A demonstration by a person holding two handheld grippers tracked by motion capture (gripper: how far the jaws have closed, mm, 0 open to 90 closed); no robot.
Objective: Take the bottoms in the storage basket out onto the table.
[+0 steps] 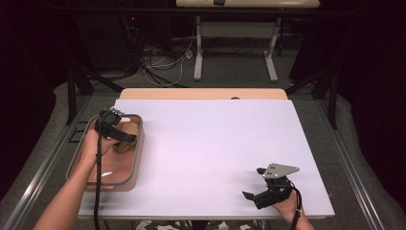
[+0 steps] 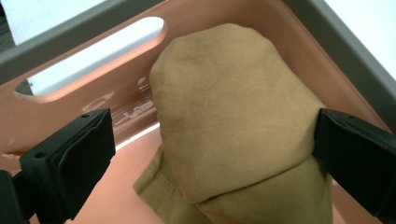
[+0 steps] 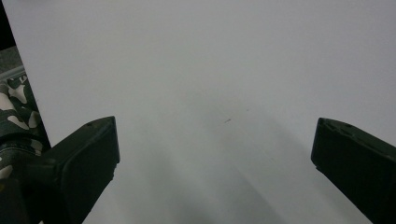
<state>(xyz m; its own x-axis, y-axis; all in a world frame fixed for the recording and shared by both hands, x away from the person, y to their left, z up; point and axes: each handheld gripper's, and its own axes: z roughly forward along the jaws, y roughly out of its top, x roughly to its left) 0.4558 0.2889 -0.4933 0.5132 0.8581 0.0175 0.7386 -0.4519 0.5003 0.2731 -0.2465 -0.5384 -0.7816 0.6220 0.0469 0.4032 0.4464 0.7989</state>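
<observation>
Tan cloth (image 2: 233,126) in pink basket (image 2: 116,88) | between wide-open left hand-held gripper (image 2: 212,154) jaws | ungripped

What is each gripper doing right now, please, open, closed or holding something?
Left gripper: open, jaws either side of the tan cloth in the pink basket.
Right gripper: open, holding nothing, over the white table.

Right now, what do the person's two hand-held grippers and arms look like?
Both are black. The left hand-held gripper trails a black cable; the right hand-held gripper carries a grey three-cornered plate on top. Each has two blocky black jaws. Forearms are bare, without sleeves.
</observation>
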